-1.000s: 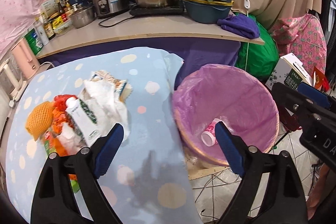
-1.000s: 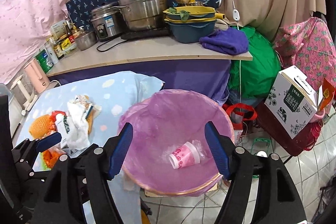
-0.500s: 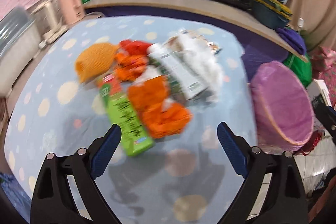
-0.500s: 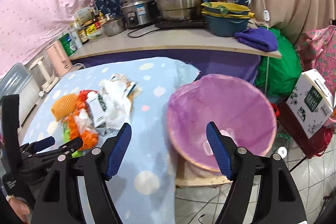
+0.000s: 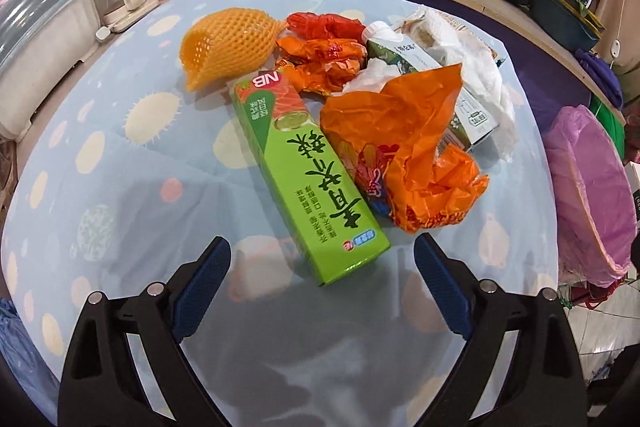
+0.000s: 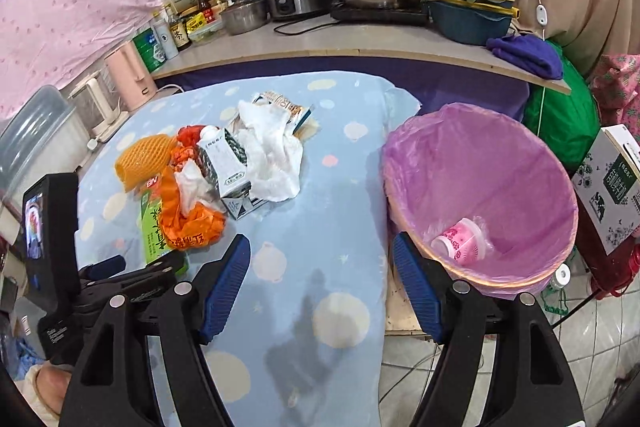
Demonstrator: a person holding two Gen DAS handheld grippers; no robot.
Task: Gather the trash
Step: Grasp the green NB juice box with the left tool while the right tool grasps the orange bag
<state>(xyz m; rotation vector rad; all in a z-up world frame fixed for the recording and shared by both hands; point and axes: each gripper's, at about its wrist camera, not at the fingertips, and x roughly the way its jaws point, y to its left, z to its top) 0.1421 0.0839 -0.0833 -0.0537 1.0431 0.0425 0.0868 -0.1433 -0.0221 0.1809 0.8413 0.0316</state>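
- Blue spotted tablecloth [image 5: 132, 179] covers the table; cookware on the counter behind.
- Trash heap at cloth centre: green carton [image 5: 308, 171], orange wrapper [image 5: 404, 151], orange foam net [image 5: 224, 45], milk carton [image 5: 436, 83], white tissue [image 6: 272, 151].
- Left gripper [image 5: 322, 283]: jaws apart, empty, hanging just short of the green carton's near end.
- Right gripper [image 6: 322, 287]: jaws apart, empty, over bare cloth.
- Pink-lined bin [image 6: 480, 155] beside the table holds a pink cup [image 6: 464, 241]; possibly clear film beside it, unclear.

Trash pile [image 6: 224, 171] on table [image 6: 320, 267], bin [image 6: 480, 187] right, cup [image 6: 464, 241] inside
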